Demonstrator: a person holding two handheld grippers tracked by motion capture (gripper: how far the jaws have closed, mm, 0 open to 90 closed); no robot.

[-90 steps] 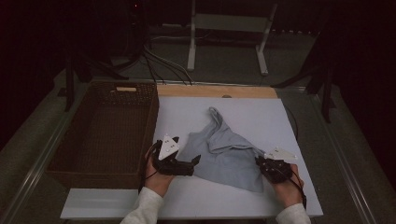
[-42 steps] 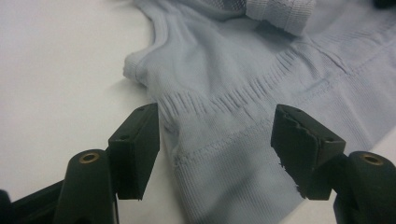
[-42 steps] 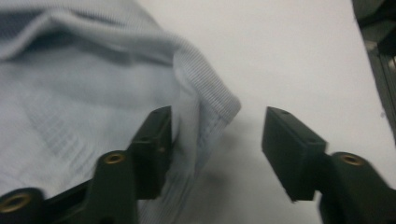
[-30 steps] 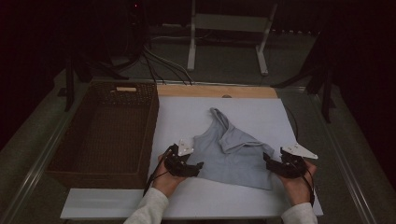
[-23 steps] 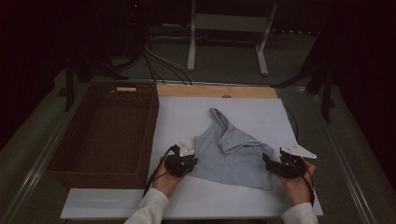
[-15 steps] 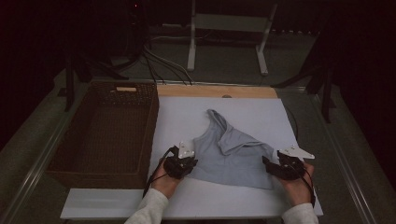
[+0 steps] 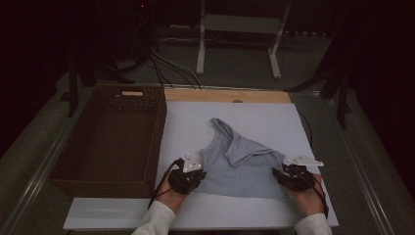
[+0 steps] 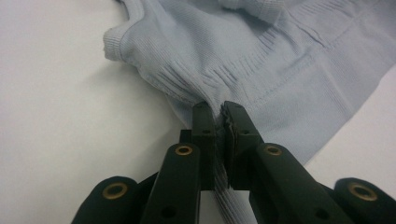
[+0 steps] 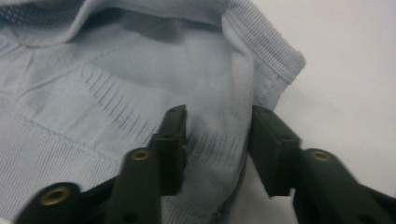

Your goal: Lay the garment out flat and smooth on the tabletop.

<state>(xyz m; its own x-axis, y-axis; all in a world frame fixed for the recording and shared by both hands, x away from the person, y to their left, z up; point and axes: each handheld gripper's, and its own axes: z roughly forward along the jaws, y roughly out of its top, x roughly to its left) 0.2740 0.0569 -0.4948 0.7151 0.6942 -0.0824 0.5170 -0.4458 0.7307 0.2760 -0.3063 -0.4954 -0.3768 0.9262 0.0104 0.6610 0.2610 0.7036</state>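
Observation:
A light blue knitted garment (image 7: 240,164) lies spread on the white table top (image 7: 254,117), with a crumpled strap reaching toward the far side. My left gripper (image 7: 200,175) is at its near left corner. In the left gripper view it (image 8: 218,109) is shut on the hem of the garment (image 8: 280,60), which puckers at the pads. My right gripper (image 7: 277,172) sits at the near right corner. Its jaws (image 9: 217,126) have just been closing and stand apart with a raised fold of the garment (image 9: 93,70) between them.
A dark brown wicker basket (image 7: 105,188) stands along the left side of the table top. A wooden strip (image 7: 225,95) runs along the far edge. Beyond it are cables and a white metal stand (image 7: 235,24) on the floor.
Both hands came down from higher on the cloth to its near corners and the garment now lies flatter. The left jaws shut on the hem. The right hand stayed almost still.

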